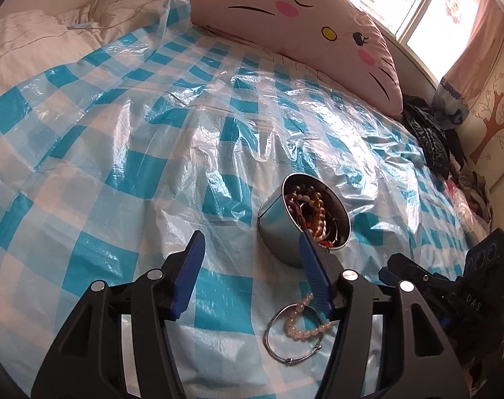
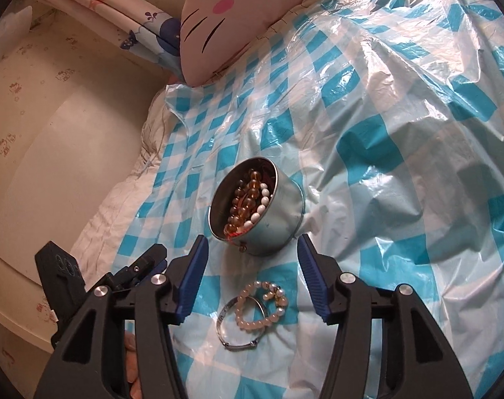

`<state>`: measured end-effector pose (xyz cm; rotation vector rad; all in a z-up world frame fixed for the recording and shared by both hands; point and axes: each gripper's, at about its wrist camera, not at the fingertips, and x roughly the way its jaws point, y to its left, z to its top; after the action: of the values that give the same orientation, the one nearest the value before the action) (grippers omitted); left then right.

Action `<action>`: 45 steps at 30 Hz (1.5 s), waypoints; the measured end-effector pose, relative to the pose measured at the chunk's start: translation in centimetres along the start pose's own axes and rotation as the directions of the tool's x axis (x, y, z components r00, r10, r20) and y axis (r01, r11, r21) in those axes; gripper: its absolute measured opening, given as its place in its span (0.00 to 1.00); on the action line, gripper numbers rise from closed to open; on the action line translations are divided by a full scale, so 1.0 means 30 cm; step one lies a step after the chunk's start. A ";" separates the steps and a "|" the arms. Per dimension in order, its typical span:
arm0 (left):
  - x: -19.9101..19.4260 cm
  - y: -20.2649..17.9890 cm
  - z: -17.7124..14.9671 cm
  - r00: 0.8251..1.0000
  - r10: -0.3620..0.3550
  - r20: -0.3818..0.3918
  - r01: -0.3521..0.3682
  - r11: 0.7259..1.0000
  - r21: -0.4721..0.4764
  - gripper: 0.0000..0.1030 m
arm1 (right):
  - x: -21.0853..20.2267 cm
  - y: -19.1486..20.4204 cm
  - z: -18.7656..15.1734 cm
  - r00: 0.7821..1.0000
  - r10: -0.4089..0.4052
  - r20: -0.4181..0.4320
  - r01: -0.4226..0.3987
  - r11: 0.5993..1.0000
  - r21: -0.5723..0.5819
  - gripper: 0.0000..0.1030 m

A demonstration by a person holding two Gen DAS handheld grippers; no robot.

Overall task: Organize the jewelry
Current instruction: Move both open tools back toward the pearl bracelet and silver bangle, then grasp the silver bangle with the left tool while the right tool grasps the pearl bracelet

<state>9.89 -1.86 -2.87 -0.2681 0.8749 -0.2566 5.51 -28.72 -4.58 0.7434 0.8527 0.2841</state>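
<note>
Bead-filled tin (image 1: 278,222) beside loose bracelets (image 1: 298,329)

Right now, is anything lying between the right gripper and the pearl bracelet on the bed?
Nothing visible. The right gripper is open above the pearl bracelet, which overlaps the silver bangle on the checkered sheet. The tin sits beyond them.

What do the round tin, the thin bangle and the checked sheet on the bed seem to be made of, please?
Round tin: likely thin metal, with a dull silvery wall and rolled rim.
Thin bangle: probably polished silver-coloured metal, with bright glints.
Checked sheet: thin plastic film, glossy, crinkled and partly see-through.
</note>
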 end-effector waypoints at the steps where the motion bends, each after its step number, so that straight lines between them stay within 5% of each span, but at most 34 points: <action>1: -0.008 -0.004 -0.013 1.000 0.012 -0.003 -0.012 1.000 0.020 0.59 | -0.003 0.008 -0.012 0.999 -0.032 -0.004 0.032 0.999 -0.025 0.58; 6: -0.027 0.000 -0.057 0.998 0.050 -0.027 -0.049 0.997 0.057 0.63 | 0.005 0.035 -0.050 0.991 -0.135 -0.019 0.132 0.985 -0.109 0.59; 12: -0.018 0.012 -0.064 0.997 0.070 -0.045 -0.067 0.996 0.055 0.63 | 0.093 0.085 -0.094 0.953 -0.296 -0.063 0.268 0.922 -0.281 0.62; 20: 0.015 -0.033 -0.083 0.992 0.100 -0.080 -0.087 0.986 0.143 0.63 | 0.179 0.118 -0.131 0.828 -0.560 0.030 0.504 0.719 -0.478 0.68; 23: 0.032 -0.069 -0.100 0.988 0.114 -0.099 -0.091 0.974 0.210 0.63 | 0.132 0.086 -0.106 0.791 -0.606 0.080 0.577 0.696 -0.428 0.69; 26: 0.044 -0.118 -0.124 0.987 0.123 -0.107 -0.087 0.952 0.292 0.63 | 0.104 0.060 -0.085 0.807 -0.586 0.068 0.564 0.733 -0.380 0.69; 31: 0.068 -0.204 -0.166 0.985 0.146 -0.093 -0.093 0.899 0.428 0.63 | 0.068 0.019 -0.051 0.898 -0.440 -0.001 0.426 0.870 -0.249 0.69; 35: 0.098 -0.246 -0.197 0.981 0.158 -0.116 -0.081 0.865 0.494 0.63 | 0.021 -0.030 -0.026 0.932 -0.363 0.000 0.360 0.924 -0.129 0.69; 38: 0.117 -0.272 -0.226 0.975 0.167 -0.144 -0.064 0.840 0.539 0.44 | 0.041 -0.007 -0.031 0.929 -0.371 -0.010 0.364 0.916 -0.167 0.69; 43: 0.123 -0.292 -0.251 0.973 0.148 -0.175 -0.023 0.824 0.566 0.19 | 0.125 0.093 -0.084 0.890 -0.455 0.007 0.424 0.824 -0.374 0.68; 45: 0.125 -0.295 -0.253 0.972 0.151 -0.179 -0.022 0.822 0.569 0.18 | 0.159 0.118 -0.107 0.880 -0.475 0.010 0.430 0.788 -0.441 0.55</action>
<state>5.28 -12.33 -7.27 0.3638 0.9840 -0.4536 6.29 -22.24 -6.26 0.0914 0.9952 0.0696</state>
